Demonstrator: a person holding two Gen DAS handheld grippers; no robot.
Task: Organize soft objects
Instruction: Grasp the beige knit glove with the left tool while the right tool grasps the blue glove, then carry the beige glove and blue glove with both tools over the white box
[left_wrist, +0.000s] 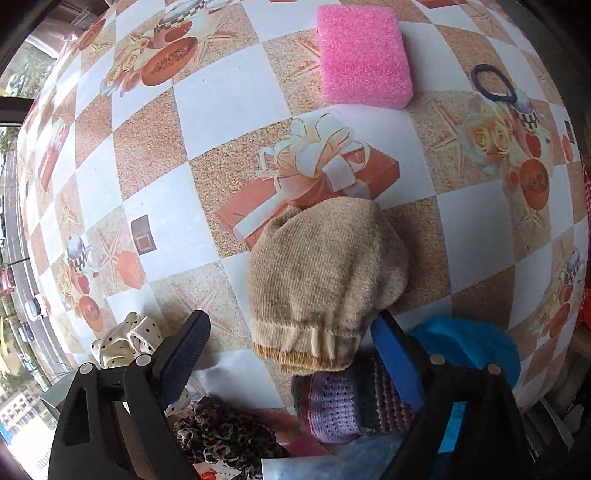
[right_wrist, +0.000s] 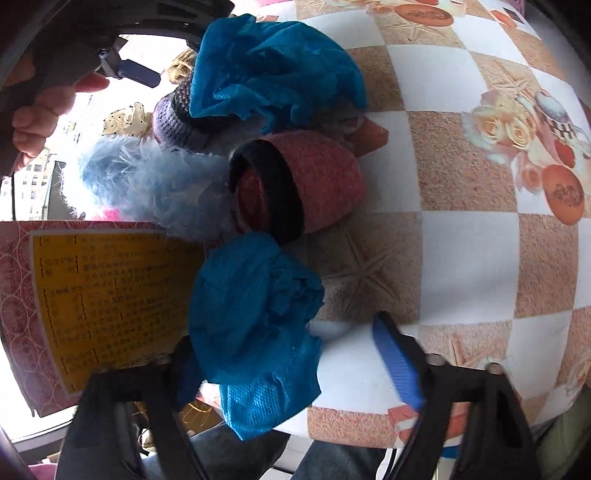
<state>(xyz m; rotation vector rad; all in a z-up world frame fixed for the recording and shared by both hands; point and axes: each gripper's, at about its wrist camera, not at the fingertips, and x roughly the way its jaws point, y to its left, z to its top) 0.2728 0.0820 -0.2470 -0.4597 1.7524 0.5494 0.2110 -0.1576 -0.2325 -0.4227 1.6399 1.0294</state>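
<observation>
A: On the checkered tablecloth (left_wrist: 229, 122), seen from the left wrist, a beige knit hat (left_wrist: 325, 280) lies just short of the printed gift box, its ribbed, mustard-edged cuff turned toward the left gripper (left_wrist: 291, 339). The jaws stand spread on either side of that cuff, and neither pad presses the wool.

B: How will it handle?

A: Light and floppy, I'd judge; it will sag wherever it isn't held. The gathered cuff is the thickest part, so that looks like the best place to pinch. Beyond the hat sits a pink sponge (left_wrist: 364, 53), with a dark hair tie (left_wrist: 495, 83) off to its right. Nearer than the cuff lie a striped purple knit (left_wrist: 343, 410), a leopard-print fabric (left_wrist: 225, 435) and a polka-dot scrunchie (left_wrist: 125, 339).

B: And from the right wrist?

A: A crumpled blue shoe cover (right_wrist: 255, 332) lies at the table's near edge, between the fingers of the right gripper (right_wrist: 295, 354). The jaws are partly spread; the right pad is clear of it, but I cannot tell whether the left pad touches. It looks thin and almost weightless, so take a bunched fold. Beyond it sit a pink-and-black knit hat (right_wrist: 317, 181), pale blue fluff (right_wrist: 147, 181) and another blue shoe cover (right_wrist: 273, 62).
</observation>
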